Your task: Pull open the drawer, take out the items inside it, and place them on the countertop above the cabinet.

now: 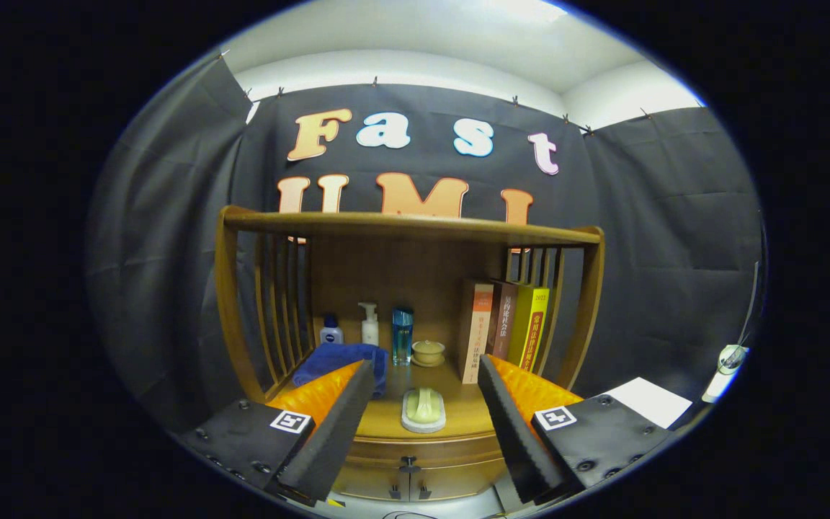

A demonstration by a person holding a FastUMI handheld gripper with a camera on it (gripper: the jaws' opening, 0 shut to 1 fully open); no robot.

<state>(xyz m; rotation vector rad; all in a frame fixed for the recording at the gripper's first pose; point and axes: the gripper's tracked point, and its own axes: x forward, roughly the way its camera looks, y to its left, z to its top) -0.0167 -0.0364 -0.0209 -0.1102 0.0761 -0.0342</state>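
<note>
Gripper (422, 425) held with fingers spread wide, nothing pinched. Drawer (415, 453) seen closed at 6 o'clock between fingertips, wooden, dark knob (408, 461) centred. Soap dish (424, 410) resting on countertop (458, 418) above. Drawer contents hidden.

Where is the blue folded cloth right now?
The blue folded cloth lies on the wooden countertop, beyond the open gripper's left finger, before the small blue-capped bottle.

My booth, draped in black cloth (674, 216).
A slatted wooden shelf unit (415, 231) faces me; white ceiling (415, 36) glows above the cloth.
</note>
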